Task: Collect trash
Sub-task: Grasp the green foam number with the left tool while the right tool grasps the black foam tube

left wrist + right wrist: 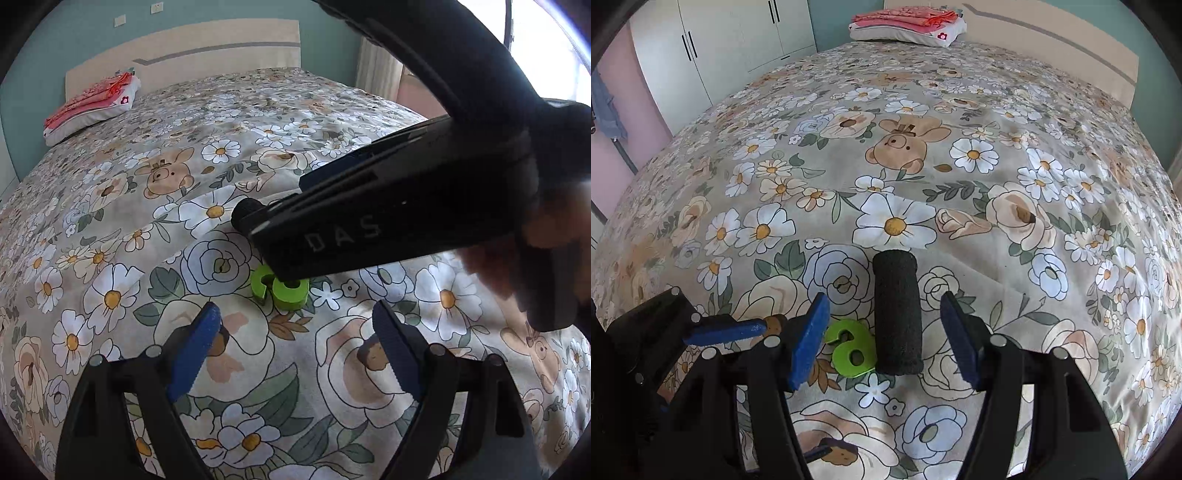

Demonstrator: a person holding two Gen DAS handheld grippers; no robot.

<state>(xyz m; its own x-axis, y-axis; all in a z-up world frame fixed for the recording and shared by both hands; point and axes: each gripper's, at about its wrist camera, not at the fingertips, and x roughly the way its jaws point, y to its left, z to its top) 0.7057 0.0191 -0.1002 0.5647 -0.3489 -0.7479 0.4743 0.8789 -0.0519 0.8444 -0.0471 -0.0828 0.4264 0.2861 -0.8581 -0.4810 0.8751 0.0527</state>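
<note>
A black foam cylinder (897, 314) lies on the floral bedspread (960, 147), with a green foam letter "a" (851, 349) touching its left side. My right gripper (882, 339) is open, its blue pads on either side of both pieces, low over the bed. My left gripper (291, 354) is open and empty, just short of the green letter (279, 286). In the left wrist view the right gripper's body (388, 221) crosses above the letter and hides most of the cylinder (245, 212), whose end pokes out.
A folded pink and white pile (908, 24) lies at the head of the bed by the headboard (221, 48). White wardrobes (720, 44) stand beyond the bed's far side. A window and curtain (380, 70) are at the right.
</note>
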